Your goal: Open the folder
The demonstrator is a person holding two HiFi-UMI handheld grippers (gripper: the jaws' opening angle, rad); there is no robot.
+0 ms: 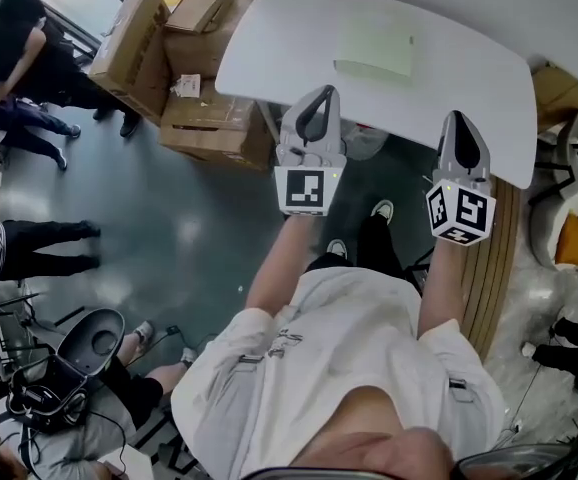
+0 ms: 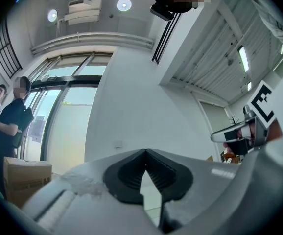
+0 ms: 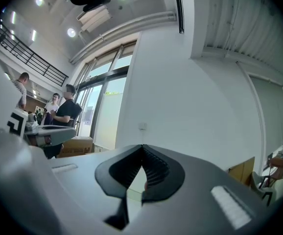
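Both pairs of jaws are pressed together, with nothing held. On the left gripper (image 2: 145,155) the dark ribbed pads meet at their tips, and only wall and floor show past them. The right gripper (image 3: 142,152) looks the same: pads together, nothing in them. Each gripper view looks out level across the room at a white wall and tall windows, so neither takes in the folder.

From where the person stands, the left gripper (image 1: 319,108) and the right gripper (image 1: 461,136) are held side by side in front of the body, both pointing to 12 o'clock at the white counter (image 1: 289,38). Their tips sit about at its near edge in the head view.

The folder (image 1: 374,46), pale green and closed, lies flat on the counter, clear of the edge. It is at about 1 o'clock from the left jaws and 10 to 11 o'clock from the right. Its longer side runs roughly 9 to 3 across the person's front. I cannot tell which edge is the spine.

The left gripper looks the nearer of the two, so I would expect it to arrive first, but both need to go forward and dip.

Cardboard boxes (image 1: 209,118) are stacked on the floor at 9 o'clock of the counter.
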